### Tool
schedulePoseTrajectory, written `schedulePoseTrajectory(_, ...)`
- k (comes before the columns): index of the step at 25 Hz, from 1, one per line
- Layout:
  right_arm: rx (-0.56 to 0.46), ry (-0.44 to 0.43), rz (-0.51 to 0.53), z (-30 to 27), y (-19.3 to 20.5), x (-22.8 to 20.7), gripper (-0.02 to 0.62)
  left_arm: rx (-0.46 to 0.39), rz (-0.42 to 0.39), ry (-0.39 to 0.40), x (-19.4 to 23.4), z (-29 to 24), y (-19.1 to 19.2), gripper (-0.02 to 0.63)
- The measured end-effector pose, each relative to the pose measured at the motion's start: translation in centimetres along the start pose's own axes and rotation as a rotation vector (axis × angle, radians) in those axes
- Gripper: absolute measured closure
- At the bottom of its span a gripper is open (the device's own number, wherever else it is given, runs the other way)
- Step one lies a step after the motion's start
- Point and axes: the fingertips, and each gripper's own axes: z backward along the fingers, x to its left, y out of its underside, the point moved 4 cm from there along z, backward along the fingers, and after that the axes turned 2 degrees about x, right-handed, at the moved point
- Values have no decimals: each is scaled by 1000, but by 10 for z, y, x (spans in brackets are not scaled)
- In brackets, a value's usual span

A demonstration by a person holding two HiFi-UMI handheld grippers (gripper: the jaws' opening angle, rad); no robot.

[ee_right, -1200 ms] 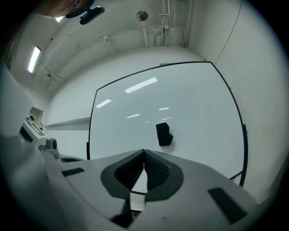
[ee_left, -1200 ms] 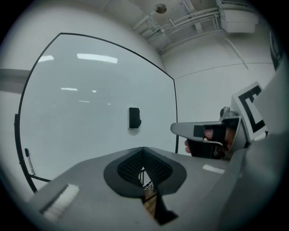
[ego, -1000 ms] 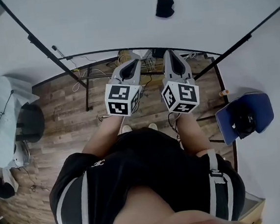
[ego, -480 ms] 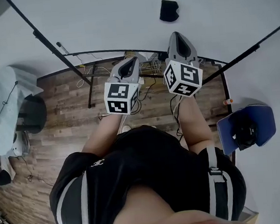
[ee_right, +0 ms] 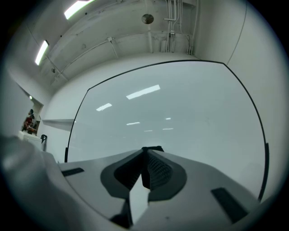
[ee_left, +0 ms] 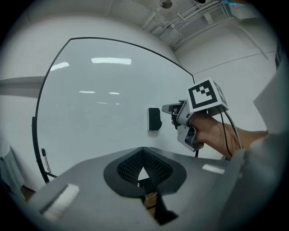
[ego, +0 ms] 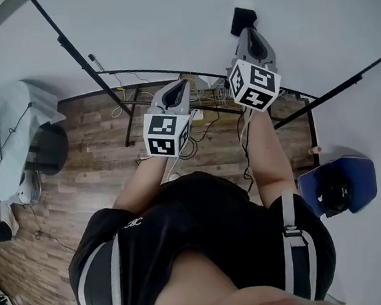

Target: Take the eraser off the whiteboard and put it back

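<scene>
Head view: approach step, eraser not taken yet. My right tongs [ego: 251, 32] are up at the small black block eraser [ego: 243, 20], which sits stuck on the big white whiteboard [ego: 165, 23], above its lower edge. Left gripper view: right tips just beside the eraser's right edge, small gap, no contact. Right gripper view: jaws clenched together, empty, eraser top peeking just past the tips. Left tongs [ego: 181, 85] hang lower, clenched on nothing, idle. Next, I judge: spread right jaws, straddle the eraser's sides, close, pull it off the board. Eraser looks dark, upright, rectangular, rounded corners; probably magnetic.
</scene>
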Motion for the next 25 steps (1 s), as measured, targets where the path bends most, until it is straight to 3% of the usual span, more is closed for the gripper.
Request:
schedulePoseTrajectory(3, 7, 22, 24, -9, 1, -2, 583, 4, 4, -10, 4, 1, 3, 597)
schedulePoseTrajectory(5, 17, 28, 23, -17, 3, -2, 471, 4, 3, -13, 5, 0, 3, 597)
schedulePoseTrajectory(8, 33, 42, 36, -26, 6, -4, 406, 4, 2, -20, 7, 2, 3, 597)
schedulePoseTrajectory(12, 56, 70, 80, -32, 7, -7, 377, 7, 5, -36, 11, 7, 6, 597)
schedulePoseTrajectory(25, 178, 78, 41, -62, 23, -8, 353, 12, -4, -63, 16, 20, 6, 597)
